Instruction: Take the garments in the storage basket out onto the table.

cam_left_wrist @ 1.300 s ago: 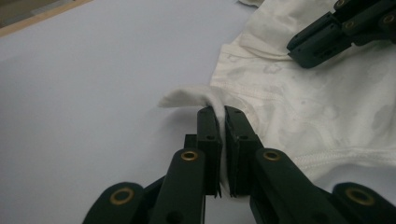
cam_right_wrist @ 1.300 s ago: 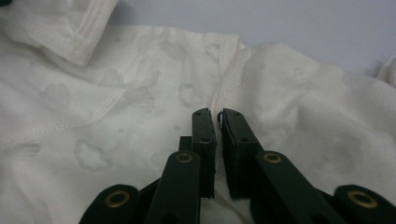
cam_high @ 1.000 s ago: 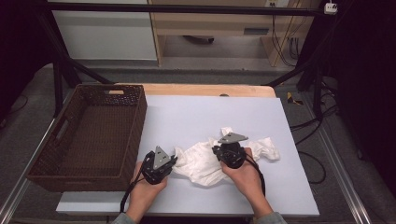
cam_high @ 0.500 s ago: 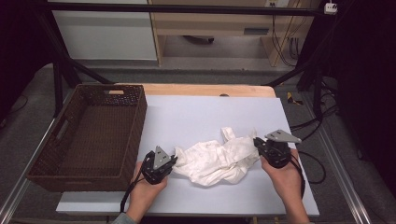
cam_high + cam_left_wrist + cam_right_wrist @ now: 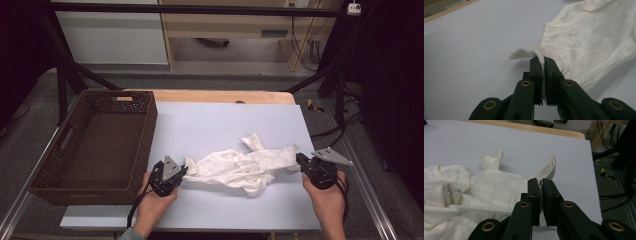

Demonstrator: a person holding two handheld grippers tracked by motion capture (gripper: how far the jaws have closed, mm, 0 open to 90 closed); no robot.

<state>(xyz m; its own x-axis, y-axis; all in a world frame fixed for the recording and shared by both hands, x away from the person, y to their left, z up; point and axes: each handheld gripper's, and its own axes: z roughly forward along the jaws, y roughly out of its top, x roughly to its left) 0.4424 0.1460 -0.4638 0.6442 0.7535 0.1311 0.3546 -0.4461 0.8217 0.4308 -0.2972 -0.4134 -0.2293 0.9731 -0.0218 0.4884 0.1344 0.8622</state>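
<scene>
Pulled rightward, right gripper point(image 5: 300, 161) stretches the white garment point(image 5: 240, 167); left gripper point(image 5: 184, 171) stays; both fingers clamp cloth.

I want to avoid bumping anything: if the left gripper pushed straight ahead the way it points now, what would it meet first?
The left gripper, shut on an edge of the white garment, points into that same cloth, so it would likely bunch more of it first, with only bare table beyond.

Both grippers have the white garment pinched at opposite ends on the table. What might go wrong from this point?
1. The left gripper clamps just a thin fold at the edge of the white garment; it may slip free under tension.
2. The right gripper also grips only a narrow tip.
3. The garment's middle is bunched, so wrinkles may remain.
</scene>
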